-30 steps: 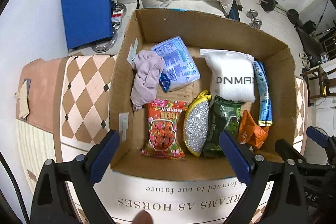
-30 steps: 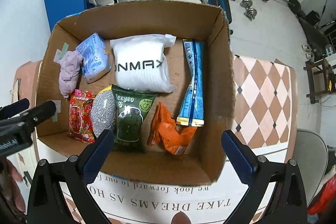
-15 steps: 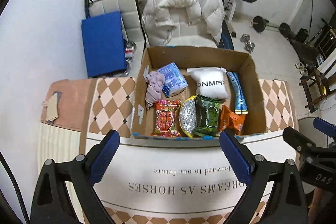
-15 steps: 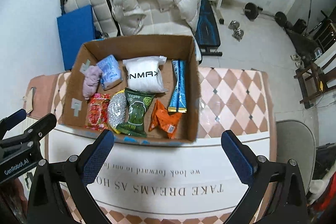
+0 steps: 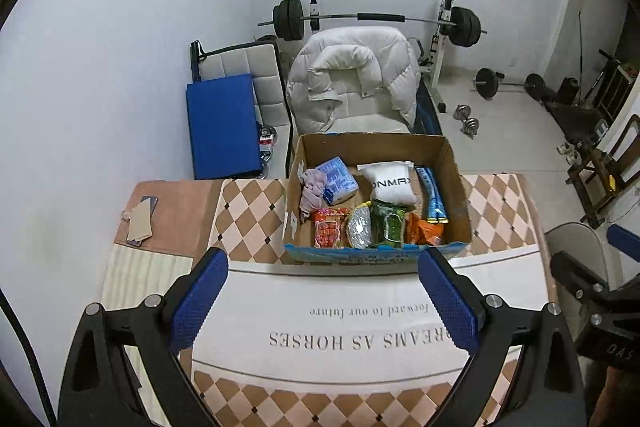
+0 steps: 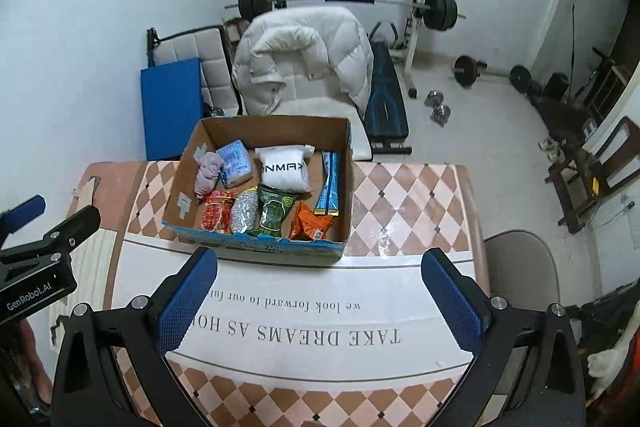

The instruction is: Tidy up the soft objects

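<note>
Near the cardboard box [image 6: 256, 227], both grippers' jaws stand apart, empty; packets crowd so tightly that grabbing one risks dragging neighbours.

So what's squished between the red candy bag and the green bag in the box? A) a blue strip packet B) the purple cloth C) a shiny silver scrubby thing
C: in the cardboard box, the silver scrubber lies between the red snack bag and the green bag.
</note>
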The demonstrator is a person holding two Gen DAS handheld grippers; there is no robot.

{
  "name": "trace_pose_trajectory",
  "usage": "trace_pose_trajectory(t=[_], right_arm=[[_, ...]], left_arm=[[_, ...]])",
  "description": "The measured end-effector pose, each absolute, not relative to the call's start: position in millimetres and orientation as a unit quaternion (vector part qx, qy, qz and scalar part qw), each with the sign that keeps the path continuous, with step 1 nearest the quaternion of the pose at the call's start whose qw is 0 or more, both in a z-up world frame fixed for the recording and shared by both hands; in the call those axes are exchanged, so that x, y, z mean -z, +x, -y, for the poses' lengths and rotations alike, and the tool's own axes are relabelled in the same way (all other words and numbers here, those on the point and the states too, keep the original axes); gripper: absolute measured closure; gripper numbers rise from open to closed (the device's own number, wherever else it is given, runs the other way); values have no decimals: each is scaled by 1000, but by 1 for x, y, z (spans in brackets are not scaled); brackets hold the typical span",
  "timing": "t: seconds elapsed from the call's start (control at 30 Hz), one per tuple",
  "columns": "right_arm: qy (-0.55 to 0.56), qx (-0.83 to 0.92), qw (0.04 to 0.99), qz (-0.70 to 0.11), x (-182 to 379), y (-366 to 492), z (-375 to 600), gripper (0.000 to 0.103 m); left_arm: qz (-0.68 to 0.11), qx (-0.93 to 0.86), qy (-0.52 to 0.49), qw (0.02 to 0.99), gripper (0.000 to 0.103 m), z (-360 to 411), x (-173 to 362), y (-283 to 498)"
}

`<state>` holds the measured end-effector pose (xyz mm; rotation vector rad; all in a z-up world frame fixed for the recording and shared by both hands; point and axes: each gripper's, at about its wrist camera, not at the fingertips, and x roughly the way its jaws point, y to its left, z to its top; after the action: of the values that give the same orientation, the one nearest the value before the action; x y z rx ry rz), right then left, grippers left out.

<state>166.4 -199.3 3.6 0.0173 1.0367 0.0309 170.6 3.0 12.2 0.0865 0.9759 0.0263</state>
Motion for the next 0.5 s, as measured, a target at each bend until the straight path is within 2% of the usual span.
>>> trace_pose_trajectory(t=[0.5], right_arm=[[7, -19, 890, -456, -62, 87, 196, 0]], left_arm=[[-472, 8, 6, 881, 6, -2, -37, 112]])
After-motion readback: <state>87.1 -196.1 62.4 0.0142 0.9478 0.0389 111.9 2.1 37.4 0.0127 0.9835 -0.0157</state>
